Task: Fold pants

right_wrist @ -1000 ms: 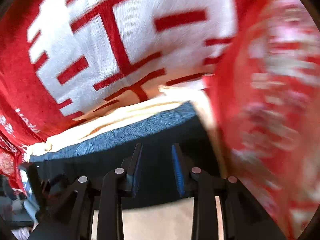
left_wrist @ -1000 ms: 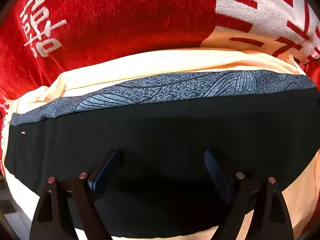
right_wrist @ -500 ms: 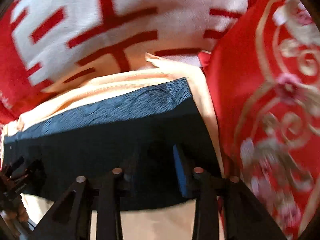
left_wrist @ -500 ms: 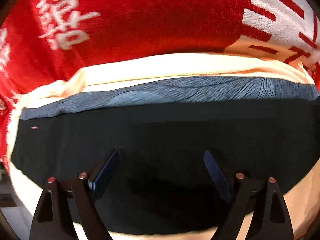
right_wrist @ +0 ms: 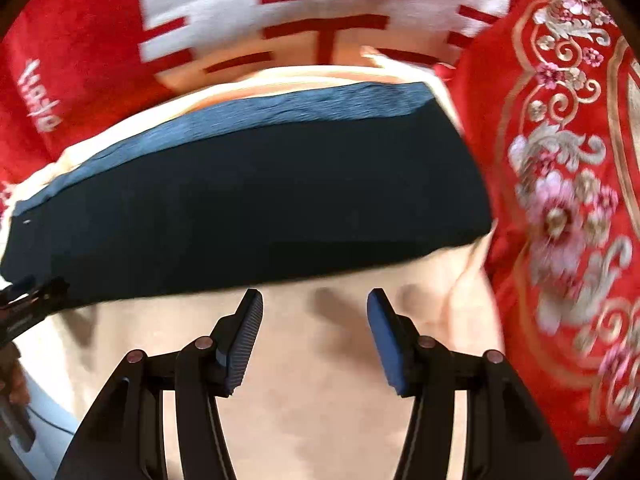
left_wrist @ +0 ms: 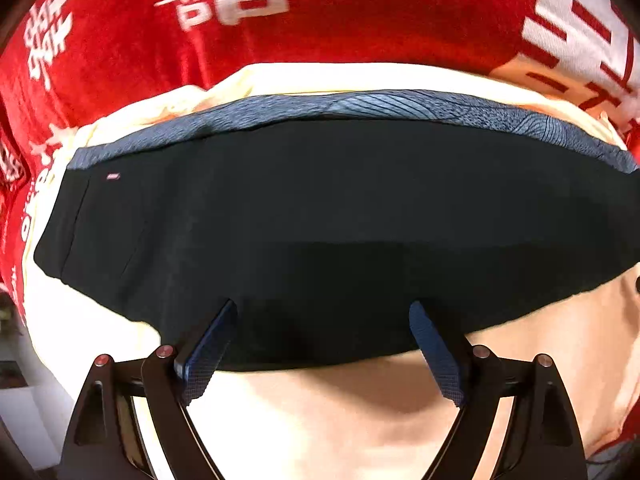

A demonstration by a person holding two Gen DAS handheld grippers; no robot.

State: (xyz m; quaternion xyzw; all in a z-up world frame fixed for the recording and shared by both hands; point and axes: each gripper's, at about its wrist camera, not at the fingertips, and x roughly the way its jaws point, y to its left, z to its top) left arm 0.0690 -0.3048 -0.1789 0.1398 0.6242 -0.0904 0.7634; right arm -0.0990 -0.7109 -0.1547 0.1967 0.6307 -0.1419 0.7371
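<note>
The black pants (left_wrist: pixel 340 232) lie folded in a flat band on a cream cloth (left_wrist: pixel 320 408), with a grey-blue patterned layer (left_wrist: pixel 400 106) showing along their far edge. My left gripper (left_wrist: pixel 322 312) is open and empty, its tips over the near edge of the pants. In the right wrist view the pants (right_wrist: pixel 248 204) lie ahead of my right gripper (right_wrist: pixel 314 300), which is open and empty, over the cream cloth (right_wrist: pixel 320 400) just short of the pants' near edge.
A red blanket with white characters (left_wrist: pixel 280 20) lies behind the pants. A red embroidered floral cushion (right_wrist: pixel 568 200) sits close on the right. The left gripper's tip (right_wrist: pixel 28 300) shows at the left edge of the right wrist view.
Both grippers have drawn back from the pants. The right gripper has opened wider and now sits over the cream cloth. The left stays open.
</note>
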